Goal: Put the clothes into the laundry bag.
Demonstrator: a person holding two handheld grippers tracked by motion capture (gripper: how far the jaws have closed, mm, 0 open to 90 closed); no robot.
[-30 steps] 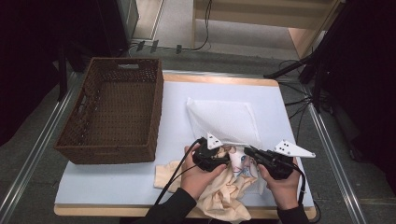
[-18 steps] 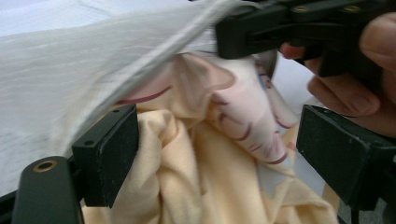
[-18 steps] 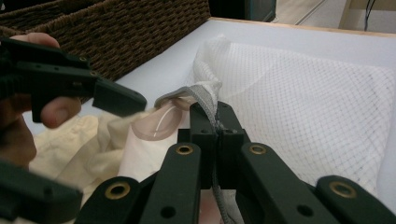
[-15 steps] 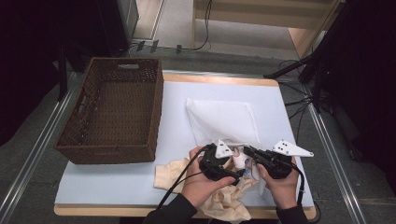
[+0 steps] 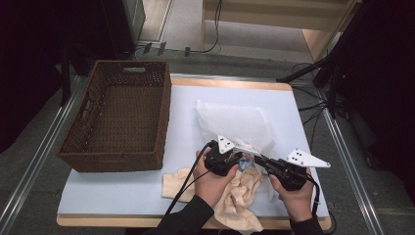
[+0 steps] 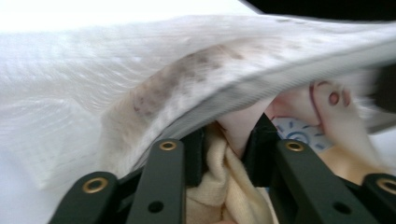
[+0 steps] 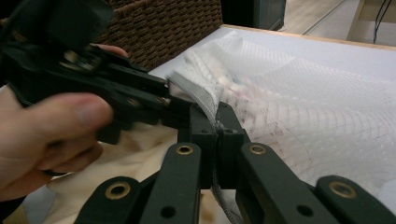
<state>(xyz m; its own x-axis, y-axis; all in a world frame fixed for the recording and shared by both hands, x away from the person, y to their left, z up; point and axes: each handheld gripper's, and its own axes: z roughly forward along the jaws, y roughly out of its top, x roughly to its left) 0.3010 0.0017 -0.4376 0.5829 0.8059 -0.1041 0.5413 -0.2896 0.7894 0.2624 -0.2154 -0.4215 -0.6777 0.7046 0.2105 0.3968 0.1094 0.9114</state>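
Where mesh bag (image 6: 140,70) drapes, cream cloth (image 6: 219,186) half hidden.

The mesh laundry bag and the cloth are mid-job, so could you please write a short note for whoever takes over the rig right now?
Right gripper: shut on the edge of the white mesh bag, holding its mouth up.
Left gripper: jaws have just been closing, with a fold of the cream cloth between them at the bag's mouth.
Layout: the bag lies flat on the white table; most of the cloth is still heaped outside it at the near edge. The wicker basket stands to the left, with nothing visible in it.
Done: bag opened, cloth started in.
Left: probably feed the remaining cloth inside.
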